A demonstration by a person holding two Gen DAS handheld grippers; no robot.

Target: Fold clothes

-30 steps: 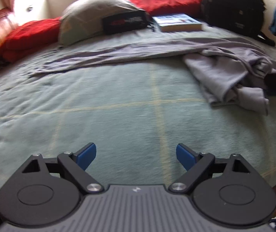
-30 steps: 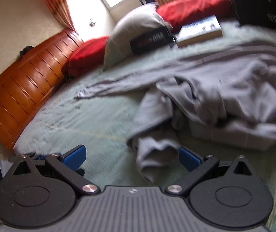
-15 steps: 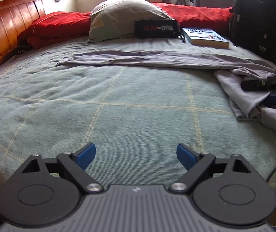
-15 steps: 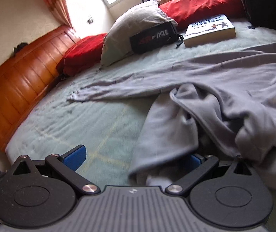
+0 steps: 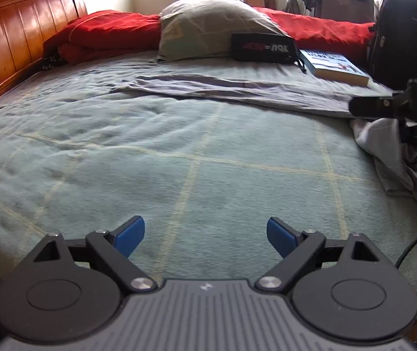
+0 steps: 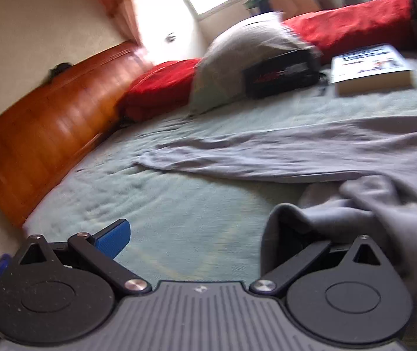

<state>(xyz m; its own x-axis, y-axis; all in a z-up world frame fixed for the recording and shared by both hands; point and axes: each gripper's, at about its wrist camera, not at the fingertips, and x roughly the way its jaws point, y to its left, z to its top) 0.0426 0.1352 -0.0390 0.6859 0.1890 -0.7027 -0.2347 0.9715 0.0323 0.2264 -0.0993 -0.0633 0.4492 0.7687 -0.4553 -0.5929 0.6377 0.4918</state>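
A grey garment [image 5: 237, 87] lies on the green bedspread [image 5: 179, 161], one long part stretched flat across the bed and the rest bunched at the right [image 5: 384, 146]. My left gripper [image 5: 205, 235] hangs open over bare bedspread, well to the left of the heap and apart from it. In the right wrist view the garment [image 6: 310, 152] fills the right side. My right gripper [image 6: 199, 242] has its jaws wide apart, and a fold of grey cloth [image 6: 290, 228] drapes over its right finger and hides the pad. The right gripper's body [image 5: 398, 105] shows at the left wrist view's right edge.
At the head of the bed lie a grey pillow [image 5: 214, 26], red bedding [image 5: 106, 35], a black pouch [image 5: 262, 48], a book [image 5: 337, 65] and a black backpack [image 5: 407, 35]. A wooden headboard [image 5: 18, 29] runs along the left. A black cable [image 5: 413, 242] hangs at the near right edge.
The left wrist view has swung left, so the heap now sits at its right edge. The right gripper has pushed into the heap; cloth now covers its right finger.
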